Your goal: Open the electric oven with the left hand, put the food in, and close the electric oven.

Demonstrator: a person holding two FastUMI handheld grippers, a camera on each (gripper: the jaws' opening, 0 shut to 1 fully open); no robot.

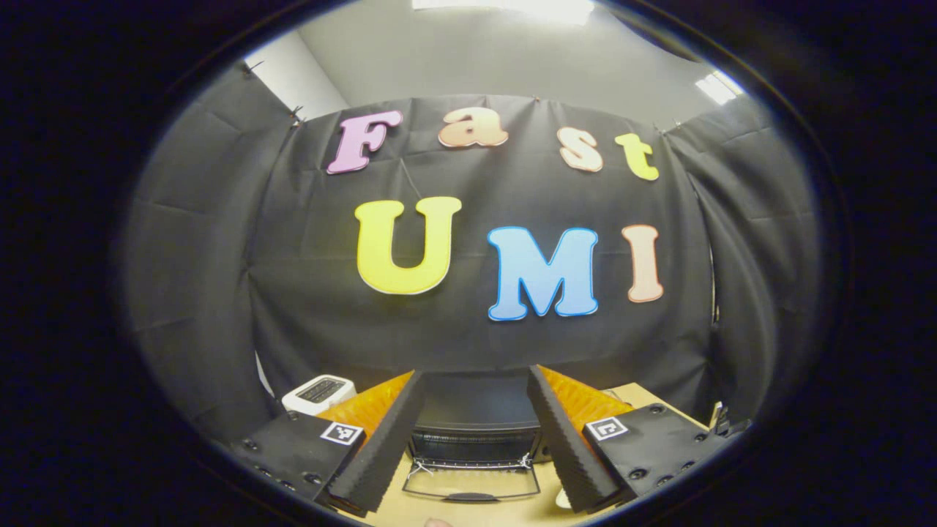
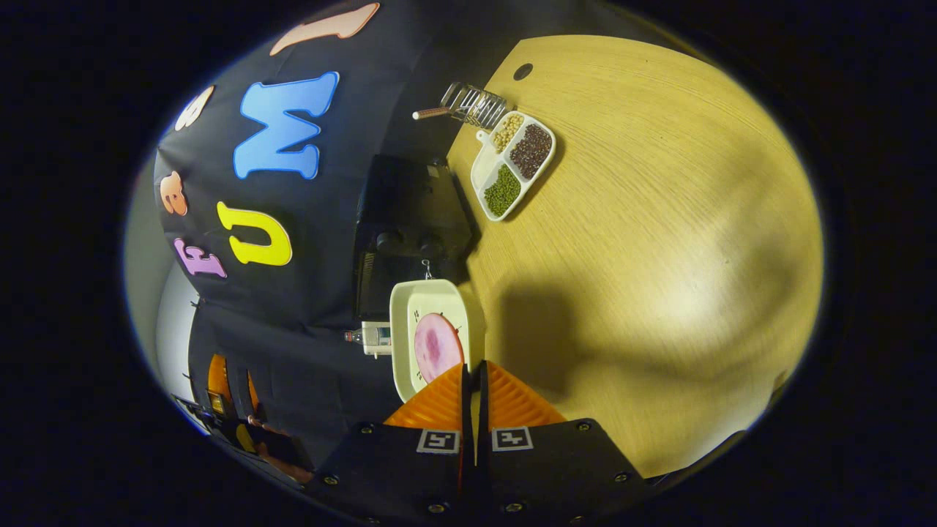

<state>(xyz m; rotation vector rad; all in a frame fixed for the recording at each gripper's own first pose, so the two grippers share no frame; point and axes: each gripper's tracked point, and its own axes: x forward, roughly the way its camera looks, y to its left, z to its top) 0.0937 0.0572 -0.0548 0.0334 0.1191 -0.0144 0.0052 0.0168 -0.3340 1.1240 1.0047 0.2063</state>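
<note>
Here the left gripper (image 1: 474,439) stands spread wide, holding nothing, facing the electric oven (image 1: 472,432) on the wooden table (image 1: 468,509); the oven door (image 1: 471,483) lies folded down. White toaster (image 1: 319,393) to one side. The right gripper (image 2: 473,380) is pinched on the rim of a white tray (image 2: 428,329) carrying a pink food slice (image 2: 437,348), near the oven. Divided dish of beans (image 2: 512,165) farther off.

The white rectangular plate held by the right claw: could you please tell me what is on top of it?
A round pink food slice lies on the white rectangular plate; the right claw covers the plate's near edge.
</note>
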